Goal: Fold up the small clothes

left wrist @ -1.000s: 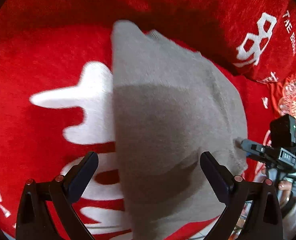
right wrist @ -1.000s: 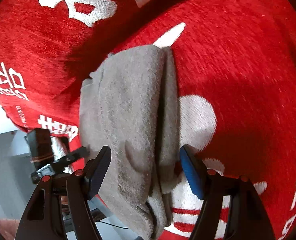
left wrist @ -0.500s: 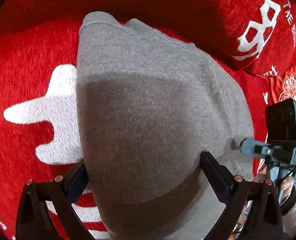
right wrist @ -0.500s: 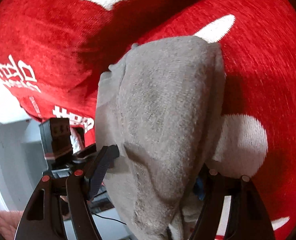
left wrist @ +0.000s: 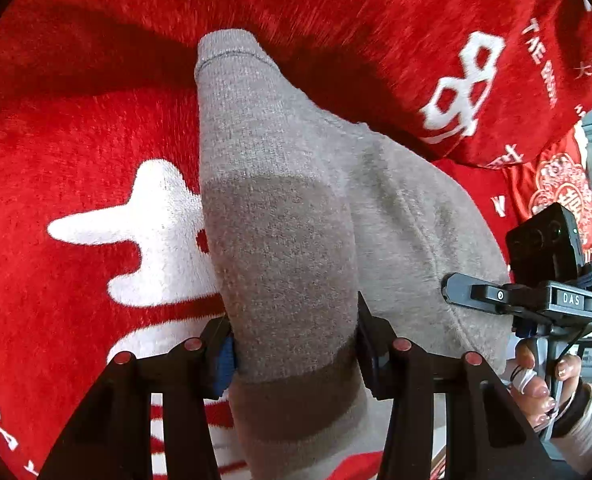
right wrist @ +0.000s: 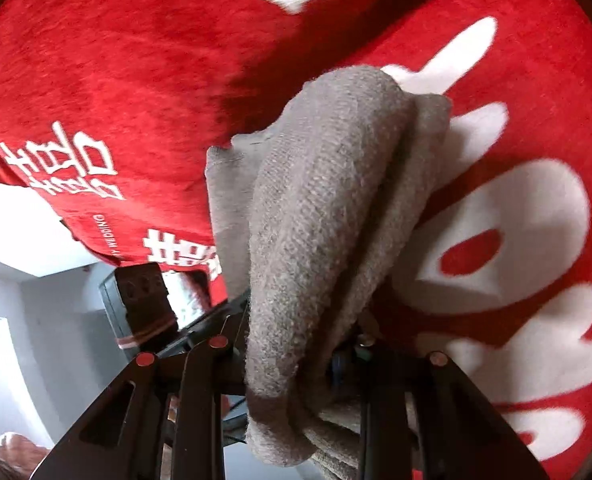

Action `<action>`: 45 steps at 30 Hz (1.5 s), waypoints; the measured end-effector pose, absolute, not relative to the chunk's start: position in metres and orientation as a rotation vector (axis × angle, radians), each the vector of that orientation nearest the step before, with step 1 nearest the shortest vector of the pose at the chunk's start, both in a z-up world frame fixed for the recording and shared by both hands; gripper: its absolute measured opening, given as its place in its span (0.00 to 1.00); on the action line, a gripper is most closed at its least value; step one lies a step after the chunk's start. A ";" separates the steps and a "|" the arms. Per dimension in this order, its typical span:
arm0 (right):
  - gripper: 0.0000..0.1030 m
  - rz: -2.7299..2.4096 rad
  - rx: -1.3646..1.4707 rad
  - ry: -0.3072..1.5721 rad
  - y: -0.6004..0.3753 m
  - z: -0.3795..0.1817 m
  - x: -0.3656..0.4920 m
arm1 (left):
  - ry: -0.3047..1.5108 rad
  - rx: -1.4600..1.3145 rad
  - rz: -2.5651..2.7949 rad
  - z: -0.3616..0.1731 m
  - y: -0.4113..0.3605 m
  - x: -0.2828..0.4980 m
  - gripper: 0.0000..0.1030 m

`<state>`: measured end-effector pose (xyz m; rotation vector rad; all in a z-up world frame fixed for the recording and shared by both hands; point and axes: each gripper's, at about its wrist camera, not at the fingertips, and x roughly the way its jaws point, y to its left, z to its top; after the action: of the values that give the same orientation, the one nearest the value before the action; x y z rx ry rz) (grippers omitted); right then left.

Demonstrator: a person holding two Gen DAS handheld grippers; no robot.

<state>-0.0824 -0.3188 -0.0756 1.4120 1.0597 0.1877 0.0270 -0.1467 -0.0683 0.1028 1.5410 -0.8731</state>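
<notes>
Each view is taken from a gripper, looking along its fingers — very close. The left view is tipped steeply down at the grey cloth [left wrist: 296, 240]; the right view is tipped down less. The cloth [right wrist: 328, 208] and red blanket [left wrist: 76, 140] are shared.

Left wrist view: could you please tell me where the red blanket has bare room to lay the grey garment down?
Free: the blanket left of the garment, across its white lettering, and the strip beyond the garment's far tip. Crowded: the right side, where a red cushion borders the garment and the right tongs hold its edge.
</notes>
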 end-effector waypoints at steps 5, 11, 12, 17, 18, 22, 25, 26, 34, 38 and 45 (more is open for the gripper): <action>0.28 0.236 1.417 1.064 -0.293 -0.058 -0.075 | 1.526 0.069 -0.875 -0.046 -0.117 0.031 0.49; 0.28 0.301 1.397 1.120 -0.239 -0.054 -0.060 | 1.521 0.065 -0.838 -0.025 -0.056 0.032 0.49; 0.28 0.307 1.403 1.130 -0.229 -0.057 -0.058 | 1.524 0.067 -0.823 -0.025 -0.047 0.031 0.49; 0.28 0.308 1.379 1.218 -0.177 -0.083 -0.044 | 1.537 0.104 -0.737 -0.034 0.007 0.030 0.49; 0.28 0.296 1.354 1.245 -0.170 -0.089 -0.040 | 1.547 0.106 -0.719 -0.040 0.016 0.031 0.49; 0.33 0.197 1.197 1.345 -0.163 -0.096 -0.038 | 1.595 0.126 -0.639 -0.070 0.042 0.033 0.49; 0.52 0.118 1.128 1.357 -0.173 -0.091 -0.047 | 1.595 0.101 -0.621 -0.074 0.057 0.035 0.49; 0.56 0.092 1.145 1.339 -0.180 -0.091 -0.052 | 1.581 0.082 -0.624 -0.070 0.061 0.035 0.49; 0.23 0.033 1.338 1.230 -0.204 -0.099 -0.059 | 1.485 0.078 -0.500 -0.053 0.085 0.055 0.50; 0.22 0.068 0.987 1.283 -0.186 -0.059 -0.033 | 1.486 0.185 -0.420 -0.070 0.082 0.053 0.50; 0.20 -0.028 0.767 1.410 -0.198 -0.085 -0.036 | 1.445 0.265 -0.405 -0.077 0.068 0.041 0.55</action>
<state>-0.0363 -0.1978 -0.0854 0.7668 1.4104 -0.0276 0.0409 0.0676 -0.0773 0.2652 1.4450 -0.4055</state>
